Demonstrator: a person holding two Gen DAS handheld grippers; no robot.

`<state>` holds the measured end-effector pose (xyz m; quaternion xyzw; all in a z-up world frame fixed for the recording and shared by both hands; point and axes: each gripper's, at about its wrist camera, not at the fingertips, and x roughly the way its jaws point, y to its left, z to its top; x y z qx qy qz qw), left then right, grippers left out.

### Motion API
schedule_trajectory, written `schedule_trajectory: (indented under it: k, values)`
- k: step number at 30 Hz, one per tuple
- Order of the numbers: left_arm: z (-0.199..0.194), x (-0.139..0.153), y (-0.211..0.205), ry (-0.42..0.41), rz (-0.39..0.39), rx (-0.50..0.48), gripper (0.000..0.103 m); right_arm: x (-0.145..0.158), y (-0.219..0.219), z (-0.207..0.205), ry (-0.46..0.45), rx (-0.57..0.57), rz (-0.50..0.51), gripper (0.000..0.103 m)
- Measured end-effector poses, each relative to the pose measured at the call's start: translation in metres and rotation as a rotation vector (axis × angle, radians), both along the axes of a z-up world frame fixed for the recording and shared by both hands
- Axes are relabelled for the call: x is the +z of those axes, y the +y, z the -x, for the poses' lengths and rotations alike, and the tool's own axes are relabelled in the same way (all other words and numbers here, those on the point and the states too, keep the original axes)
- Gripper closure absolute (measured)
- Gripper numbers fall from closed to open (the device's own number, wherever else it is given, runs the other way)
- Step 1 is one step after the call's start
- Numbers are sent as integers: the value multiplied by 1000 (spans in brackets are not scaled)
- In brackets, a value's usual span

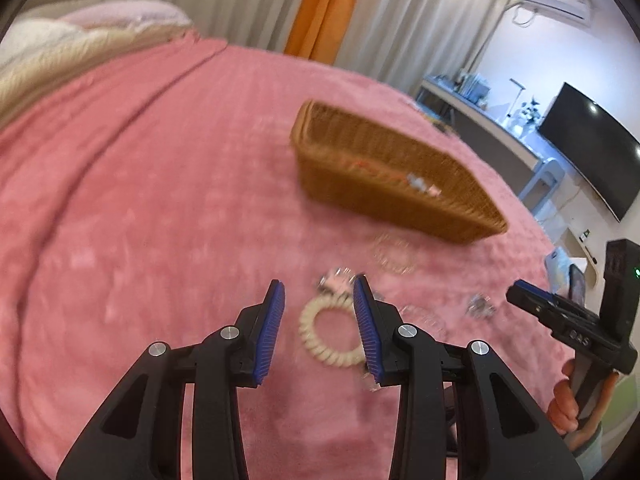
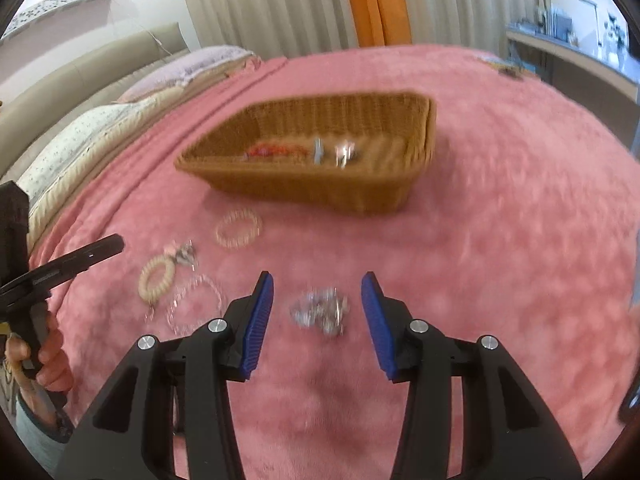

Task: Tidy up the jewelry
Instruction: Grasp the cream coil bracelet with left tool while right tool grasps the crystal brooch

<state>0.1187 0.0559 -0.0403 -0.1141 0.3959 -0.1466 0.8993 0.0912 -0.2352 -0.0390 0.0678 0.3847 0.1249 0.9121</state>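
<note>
The left tool (image 1: 319, 291) is open partway and holds nothing. A cream spiral coil hair ring (image 1: 329, 332) lies on the fuzzy pink bed blanket (image 1: 140, 220) right in the gap between its blue pads (image 1: 271, 330).

The right tool (image 2: 317, 283) is open partway and holds nothing too. A small pile of shiny silver jewelry (image 2: 320, 311) lies on the blanket between its pads, not touching them.

The brown woven basket (image 2: 420, 160) sits farther back with some jewelry inside. A clear bead bracelet (image 2: 239, 227) lies near it.
</note>
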Motion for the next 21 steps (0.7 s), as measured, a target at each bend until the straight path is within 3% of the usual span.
schedule_trajectory:
  k: [9,16,21]
  values:
    - [-9,-27,4,69,25,-3,69,-21,15,-9,61,-26,84,61]
    - [-7,-35,4,80,62,-19,69,-28,18,-18,94,-21,91,61]
    - [-8,-36,-2,82,29,-24,69,-31,25,-20,90,-19,131,62]
